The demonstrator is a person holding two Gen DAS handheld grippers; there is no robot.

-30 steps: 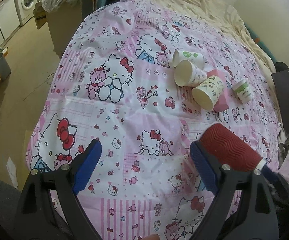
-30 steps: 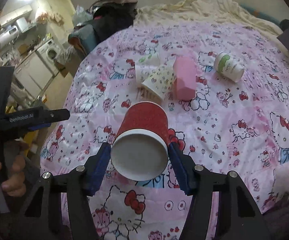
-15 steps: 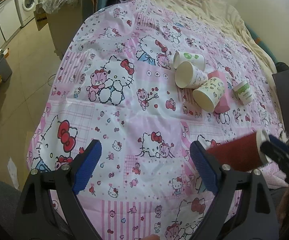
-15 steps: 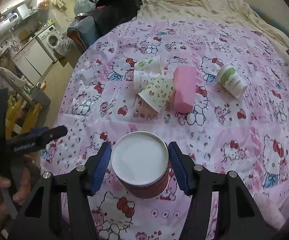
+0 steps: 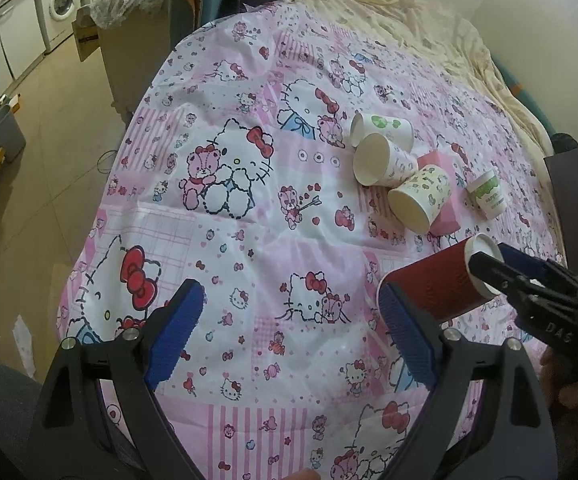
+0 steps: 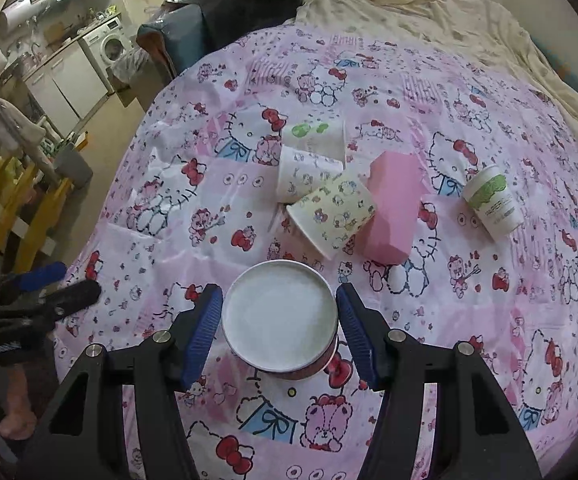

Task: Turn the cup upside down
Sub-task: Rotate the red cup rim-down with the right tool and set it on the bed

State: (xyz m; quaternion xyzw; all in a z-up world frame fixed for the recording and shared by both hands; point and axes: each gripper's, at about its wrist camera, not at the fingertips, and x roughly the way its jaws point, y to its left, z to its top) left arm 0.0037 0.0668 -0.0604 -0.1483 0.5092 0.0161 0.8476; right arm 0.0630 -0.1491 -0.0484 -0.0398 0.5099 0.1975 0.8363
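The red ribbed paper cup (image 6: 280, 318) is between my right gripper's (image 6: 280, 330) blue pads, its white base toward the camera and its mouth pointing down at the bedspread. In the left wrist view the same red cup (image 5: 435, 286) hangs tilted just above the cover, gripped near its base by the right gripper (image 5: 501, 266). My left gripper (image 5: 291, 326) is open and empty, low over the bedspread to the left of the cup.
A Hello Kitty bedspread (image 6: 193, 184) covers the bed. Three paper cups lie on their sides (image 6: 333, 212) beside a pink block (image 6: 395, 208). A green-print cup (image 6: 493, 206) lies to the right. The bed edge drops to the floor at left.
The right gripper turned the red cup over, from lying with its base toward the camera and body visible to base-up, mouth-down, and lowered it toward the cover. The left gripper stayed put.
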